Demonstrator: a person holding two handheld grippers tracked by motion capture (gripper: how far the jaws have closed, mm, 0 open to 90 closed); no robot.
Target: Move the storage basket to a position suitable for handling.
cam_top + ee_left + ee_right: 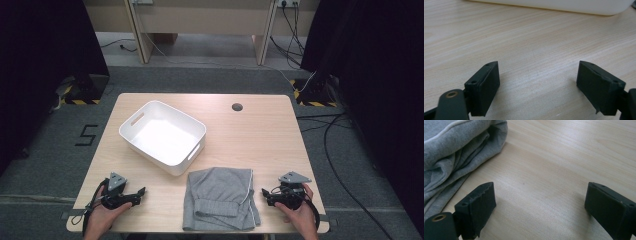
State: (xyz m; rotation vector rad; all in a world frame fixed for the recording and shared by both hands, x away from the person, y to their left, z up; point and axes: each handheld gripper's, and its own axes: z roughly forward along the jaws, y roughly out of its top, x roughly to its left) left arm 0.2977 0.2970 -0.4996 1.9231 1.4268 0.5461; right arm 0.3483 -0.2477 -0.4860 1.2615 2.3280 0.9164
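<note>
A folded grey garment with a white seam lies at the front middle of the wooden table. Behind it to the left stands a white bin with handle slots, nothing visible inside. My left gripper rests on the table at the front left, jaws wide apart over bare wood, the bin's wall ahead of it. My right gripper sits just right of the garment, open, with bare wood between its jaws and the grey garment to its upper left.
A dark cable hole is in the table's far right part. Cables run over the grey floor on the right. Black curtains hang at both sides. Table legs of another desk stand beyond.
</note>
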